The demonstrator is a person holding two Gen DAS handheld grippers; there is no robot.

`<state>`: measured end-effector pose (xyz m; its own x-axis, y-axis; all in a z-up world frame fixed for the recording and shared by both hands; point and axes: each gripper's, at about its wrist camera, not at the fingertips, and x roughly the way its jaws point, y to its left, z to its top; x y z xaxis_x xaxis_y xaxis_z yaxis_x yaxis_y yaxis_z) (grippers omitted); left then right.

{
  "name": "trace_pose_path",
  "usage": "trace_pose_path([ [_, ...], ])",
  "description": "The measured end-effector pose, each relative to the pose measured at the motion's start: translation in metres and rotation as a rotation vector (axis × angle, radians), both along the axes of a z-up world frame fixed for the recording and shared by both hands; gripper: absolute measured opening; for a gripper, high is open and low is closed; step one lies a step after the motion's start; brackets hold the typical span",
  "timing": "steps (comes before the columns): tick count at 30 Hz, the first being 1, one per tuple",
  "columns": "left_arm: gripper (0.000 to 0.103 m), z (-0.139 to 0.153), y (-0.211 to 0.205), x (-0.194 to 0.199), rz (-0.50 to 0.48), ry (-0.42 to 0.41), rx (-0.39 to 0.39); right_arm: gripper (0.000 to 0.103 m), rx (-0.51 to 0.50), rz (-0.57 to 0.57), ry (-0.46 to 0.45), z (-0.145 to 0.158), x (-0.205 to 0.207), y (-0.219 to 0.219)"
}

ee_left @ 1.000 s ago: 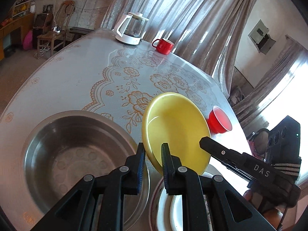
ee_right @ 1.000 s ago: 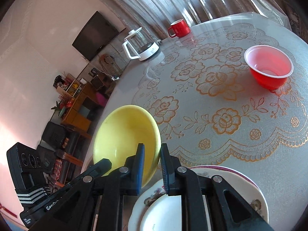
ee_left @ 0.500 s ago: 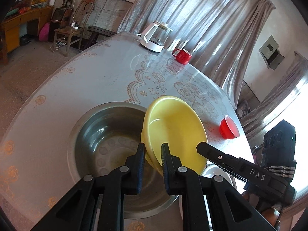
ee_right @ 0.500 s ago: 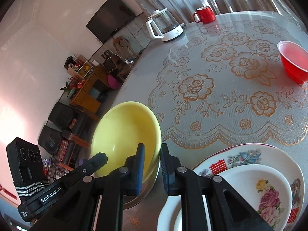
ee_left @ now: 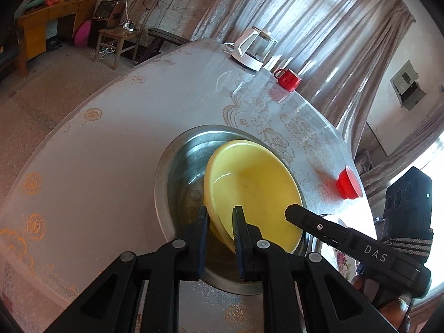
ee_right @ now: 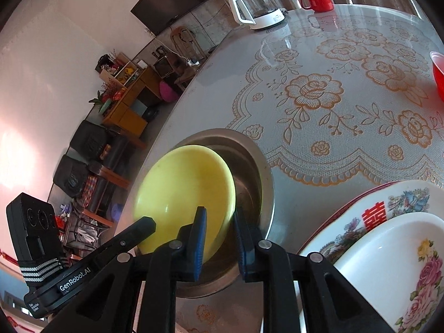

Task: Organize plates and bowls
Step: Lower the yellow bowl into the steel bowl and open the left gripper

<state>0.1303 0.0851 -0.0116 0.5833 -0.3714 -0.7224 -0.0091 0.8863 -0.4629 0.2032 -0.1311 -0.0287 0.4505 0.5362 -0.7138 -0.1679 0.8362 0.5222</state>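
A yellow bowl (ee_left: 249, 188) (ee_right: 183, 191) hangs tilted inside the wide steel basin (ee_left: 166, 172) (ee_right: 263, 172), its lower edge down in the basin. My left gripper (ee_left: 220, 211) is shut on the bowl's near rim. On the opposite rim my right gripper (ee_right: 219, 212) has its jaws opening. The rim is between them, and a thin dark gap shows beside the right-hand pad. Whether the bowl touches the basin floor is hidden by the fingers.
A flowered plate (ee_right: 374, 216) with a white rose-patterned dish (ee_right: 388, 255) on it lies right of the basin. Farther off on the lace-patterned table stand a red plastic bowl (ee_left: 348, 184), a red mug (ee_left: 288, 79) and a glass kettle (ee_left: 255, 50). The table edge curves close on the left.
Both grippers carried the yellow bowl from above the tablecloth, beside the plates, across and down into the steel basin. The right jaws now stand slightly wider.
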Motion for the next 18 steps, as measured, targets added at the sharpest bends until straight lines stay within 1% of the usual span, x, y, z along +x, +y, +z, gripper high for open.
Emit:
trace_pose_path([
  [13,0.015,-0.001,0.002,-0.003,0.004,-0.017,0.006,0.024,-0.059,0.025,-0.026,0.001,-0.004,0.011],
  [15,0.015,-0.001,0.001,-0.003,0.001,-0.021,0.011,0.027,-0.080,0.028,-0.038,0.003,-0.005,0.014],
  [18,0.016,-0.001,-0.002,-0.004,-0.001,-0.026,0.026,0.027,-0.132,0.030,-0.064,0.005,-0.008,0.019],
])
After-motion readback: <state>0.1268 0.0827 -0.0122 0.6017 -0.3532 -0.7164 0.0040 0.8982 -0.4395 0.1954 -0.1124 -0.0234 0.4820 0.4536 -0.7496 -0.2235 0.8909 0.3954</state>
